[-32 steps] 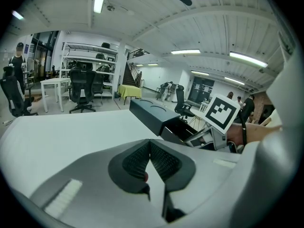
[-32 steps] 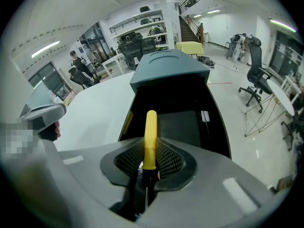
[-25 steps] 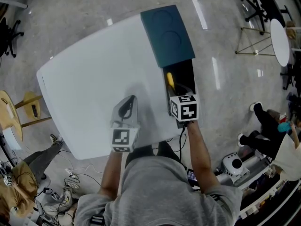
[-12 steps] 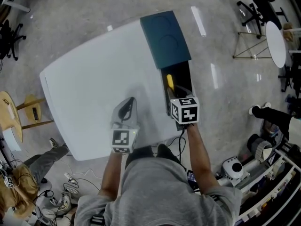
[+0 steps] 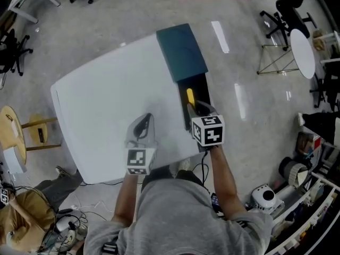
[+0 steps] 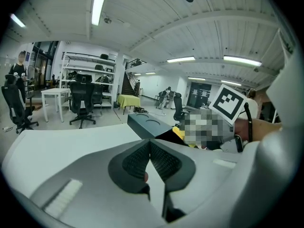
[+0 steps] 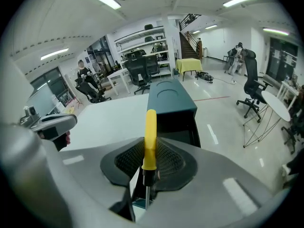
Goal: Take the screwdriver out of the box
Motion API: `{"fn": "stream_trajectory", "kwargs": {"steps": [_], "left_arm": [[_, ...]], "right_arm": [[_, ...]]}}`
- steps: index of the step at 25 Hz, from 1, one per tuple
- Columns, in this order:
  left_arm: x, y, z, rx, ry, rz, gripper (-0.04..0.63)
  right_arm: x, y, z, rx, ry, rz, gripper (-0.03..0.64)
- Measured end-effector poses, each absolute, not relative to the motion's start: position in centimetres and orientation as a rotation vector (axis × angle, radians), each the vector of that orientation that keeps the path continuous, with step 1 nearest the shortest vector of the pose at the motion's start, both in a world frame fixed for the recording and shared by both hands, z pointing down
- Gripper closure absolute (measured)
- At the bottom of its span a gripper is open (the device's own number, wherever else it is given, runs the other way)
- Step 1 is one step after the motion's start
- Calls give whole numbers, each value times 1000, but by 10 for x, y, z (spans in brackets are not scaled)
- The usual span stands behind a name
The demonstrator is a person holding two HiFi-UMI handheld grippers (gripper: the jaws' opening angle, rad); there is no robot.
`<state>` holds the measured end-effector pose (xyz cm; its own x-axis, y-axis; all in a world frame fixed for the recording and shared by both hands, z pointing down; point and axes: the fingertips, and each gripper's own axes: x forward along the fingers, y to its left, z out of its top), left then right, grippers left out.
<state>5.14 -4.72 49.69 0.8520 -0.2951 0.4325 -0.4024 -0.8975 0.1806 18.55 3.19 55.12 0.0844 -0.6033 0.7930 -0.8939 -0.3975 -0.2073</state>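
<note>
A dark teal box [image 5: 181, 52] lies at the white table's [image 5: 106, 105] right edge, its lid slid back and a black compartment [image 5: 201, 88] showing. My right gripper [image 5: 194, 108] hangs over that compartment, shut on the screwdriver [image 5: 190, 96]. In the right gripper view the yellow handle [image 7: 150, 137] sticks out beyond the pads of the right gripper [image 7: 148, 159], with the box [image 7: 171, 101] behind it and the shaft running back toward the camera. My left gripper [image 5: 145, 122] hovers over bare tabletop to the box's left. The left gripper view shows the left gripper [image 6: 149, 145] shut on nothing.
The box lies along the table's right edge, and the near edge is just in front of the person's body. A round white table [image 5: 303, 52] and office chairs [image 5: 281, 9] stand on the floor to the right. A wooden stool [image 5: 13, 137] and cables lie at the left.
Both grippers have risen a little, the right one lifting the screwdriver's yellow handle with it. The head view has drifted, so the table sits lower in the frame.
</note>
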Motion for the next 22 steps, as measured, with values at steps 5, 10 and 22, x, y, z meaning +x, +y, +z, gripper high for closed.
{"fn": "stream_trajectory", "kwargs": {"steps": [5, 10, 22], "left_arm": [[46, -43, 474, 2792, -542, 537, 583], [34, -43, 458, 2812, -568, 510, 583], [-6, -53, 434, 2801, -701, 431, 583]], "right_arm": [[176, 33, 521, 2061, -1522, 1171, 540], [159, 30, 496, 2062, -1576, 1119, 540], [107, 7, 462, 1993, -1732, 1022, 540]]}}
